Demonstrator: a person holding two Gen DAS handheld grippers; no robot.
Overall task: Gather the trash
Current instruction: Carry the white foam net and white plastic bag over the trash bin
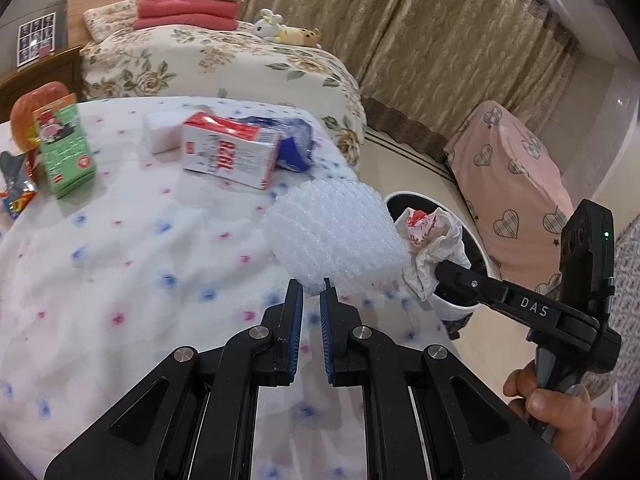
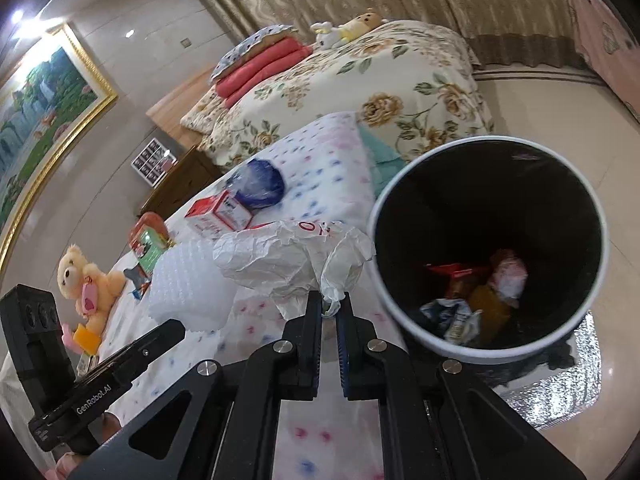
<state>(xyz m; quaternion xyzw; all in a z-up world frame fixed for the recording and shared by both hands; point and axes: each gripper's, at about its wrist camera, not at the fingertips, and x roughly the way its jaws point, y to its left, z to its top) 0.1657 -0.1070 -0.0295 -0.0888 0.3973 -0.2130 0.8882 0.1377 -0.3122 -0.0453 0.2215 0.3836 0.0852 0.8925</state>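
**Two pieces of trash held beside the bin**

The big bed point(image 1: 224, 64) with its floral cover fills the back of the room, heavy curtains point(image 1: 420, 40) behind it. Only the right wrist view shows the gold-framed painting point(image 2: 44, 100) on the wall and the teddy bear point(image 2: 86, 280) lying on the worktop point(image 1: 120, 264); only the left wrist view shows the pink heart-print cover point(image 1: 516, 184) across the floor.

The worktop wears a soft white cloth dotted blue and pink. Its far edge drops off just short of the bed, and its right edge sits just beside the round trash bin point(image 2: 486, 248), white outside, black inside. From the right wrist view you look straight down its open mouth at crumpled wrappers on the bottom; the left wrist view catches only part of its rim.

Left on the cloth are a red-and-white carton point(image 1: 232, 152) lying on its side, a blue plastic wrap point(image 1: 296, 144) touching it, and an upright green carton point(image 1: 66, 148).

The left tool point(image 1: 312, 292) is clenched on the lower edge of a bumpy white foam net point(image 1: 332, 232), over the worktop's edge. The right tool point(image 2: 330, 300) pinches a twisted tail of crumpled white paper point(image 2: 288, 256), just beside the bin's rim, with the mouth unobstructed.
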